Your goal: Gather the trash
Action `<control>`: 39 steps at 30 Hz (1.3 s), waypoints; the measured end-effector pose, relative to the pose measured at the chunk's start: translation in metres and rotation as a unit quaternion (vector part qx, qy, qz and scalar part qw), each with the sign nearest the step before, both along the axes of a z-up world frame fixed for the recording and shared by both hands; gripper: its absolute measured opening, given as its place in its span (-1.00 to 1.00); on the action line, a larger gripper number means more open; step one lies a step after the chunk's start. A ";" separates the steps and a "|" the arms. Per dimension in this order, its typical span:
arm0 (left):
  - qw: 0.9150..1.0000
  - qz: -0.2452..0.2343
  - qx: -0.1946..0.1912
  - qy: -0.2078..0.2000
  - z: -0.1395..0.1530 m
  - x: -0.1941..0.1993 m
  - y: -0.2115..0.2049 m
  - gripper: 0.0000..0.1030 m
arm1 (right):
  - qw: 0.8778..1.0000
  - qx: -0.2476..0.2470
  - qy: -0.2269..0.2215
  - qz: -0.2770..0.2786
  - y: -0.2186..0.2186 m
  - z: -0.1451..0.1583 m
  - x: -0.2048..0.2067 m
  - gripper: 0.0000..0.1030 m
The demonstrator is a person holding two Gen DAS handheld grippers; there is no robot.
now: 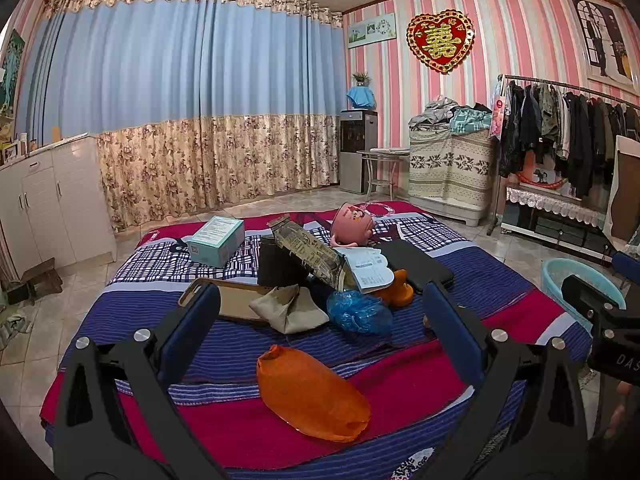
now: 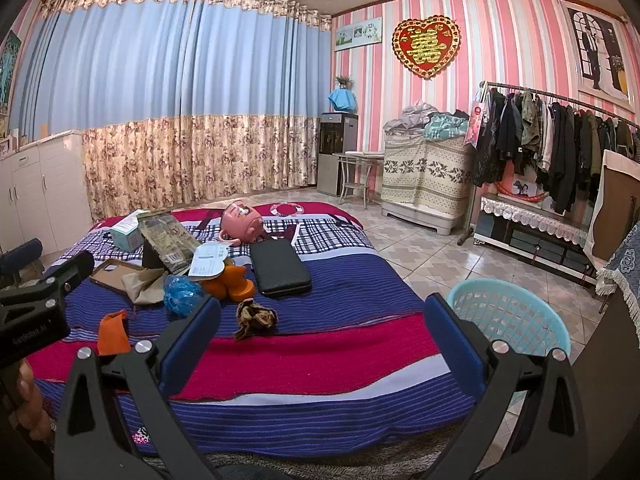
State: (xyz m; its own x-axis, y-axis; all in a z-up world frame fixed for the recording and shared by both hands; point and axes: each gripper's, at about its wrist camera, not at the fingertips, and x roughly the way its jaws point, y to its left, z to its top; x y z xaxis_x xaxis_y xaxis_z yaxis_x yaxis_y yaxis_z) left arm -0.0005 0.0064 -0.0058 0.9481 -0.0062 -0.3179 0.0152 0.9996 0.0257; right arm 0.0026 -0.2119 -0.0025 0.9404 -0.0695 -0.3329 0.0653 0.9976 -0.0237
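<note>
- The left gripper (image 1: 320,312) hangs over the near end of the bed (image 1: 460,364). Its two blue fingers (image 1: 192,328) are spread wide apart, and nothing is held between them.
- The right gripper (image 2: 320,316) is wide open too, and it holds nothing.
- An orange wrapper (image 1: 312,396) lies flat on the bed, just ahead of the left gripper and a little below the gap between its fingers. Its long side runs from the far left to the near right, slanted across the gap.
- In the right view the same orange wrapper (image 2: 114,332) sits far off to the left, outside the right fingers. So the left gripper looks much nearer to it.
- A small brown crumpled scrap (image 2: 255,317) lies right in the gap ahead of the right gripper, a bit left of the middle.
- A blue crinkly bag (image 1: 359,312) and a tan folded paper (image 1: 290,308) lie farther back, beside a pile of other things.
- The light blue basket (image 2: 520,308) stands on the floor just beside the bed, on the right side. It is probably where the trash goes.
- To pick up the orange wrapper, the left gripper would likely need to dip down and turn to pinch across the short side.
</note>
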 end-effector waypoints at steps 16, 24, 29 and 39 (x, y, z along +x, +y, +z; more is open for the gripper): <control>1.000 0.000 0.000 0.000 -0.001 0.000 0.000 0.90 | 1.000 -0.001 0.002 0.002 0.000 -0.002 0.001 0.92; 1.000 0.000 -0.002 0.006 -0.004 0.003 0.003 0.90 | 1.000 0.000 0.002 0.001 0.001 -0.002 0.002 0.92; 1.000 0.000 -0.001 0.007 -0.006 0.004 0.005 0.90 | 1.000 -0.001 0.001 0.002 0.000 -0.004 0.002 0.92; 1.000 0.004 -0.001 0.015 -0.013 0.010 0.006 0.90 | 1.000 -0.004 0.002 0.004 0.006 -0.015 0.005 0.92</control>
